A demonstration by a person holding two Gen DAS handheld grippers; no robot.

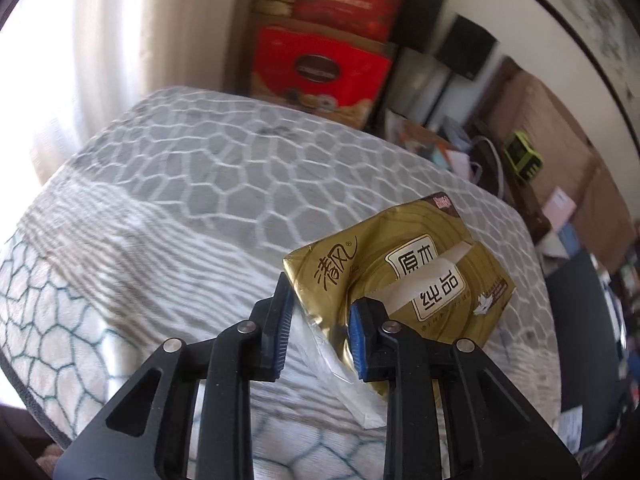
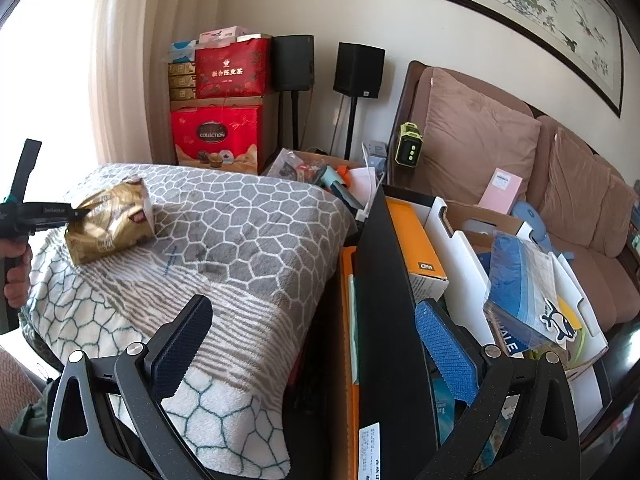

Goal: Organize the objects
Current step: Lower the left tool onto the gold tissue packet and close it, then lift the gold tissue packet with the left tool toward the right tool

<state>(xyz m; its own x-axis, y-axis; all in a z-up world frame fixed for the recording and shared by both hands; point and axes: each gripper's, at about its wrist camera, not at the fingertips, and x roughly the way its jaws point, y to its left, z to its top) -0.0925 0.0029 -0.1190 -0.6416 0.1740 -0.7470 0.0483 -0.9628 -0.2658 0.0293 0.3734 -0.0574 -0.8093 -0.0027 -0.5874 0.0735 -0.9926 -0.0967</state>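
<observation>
Left wrist, tissue pack (image 1: 404, 280) pinched between jaws

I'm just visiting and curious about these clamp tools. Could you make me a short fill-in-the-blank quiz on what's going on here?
1. The left gripper has its jaws shut on a ____-coloured tissue pack.
2. The pack sits over a patterned ____.
3. The right gripper has its jaws ____ and holds nothing.
4. Behind the blanket stand stacked ____ gift boxes.

Missing words: gold; blanket; open; red

Both grippers, the left gripper (image 1: 316, 328) and the right gripper (image 2: 316, 344), are built of black linkage arms, joined by silver pins and faced with ribbed blue pads (image 2: 448, 352).
</observation>
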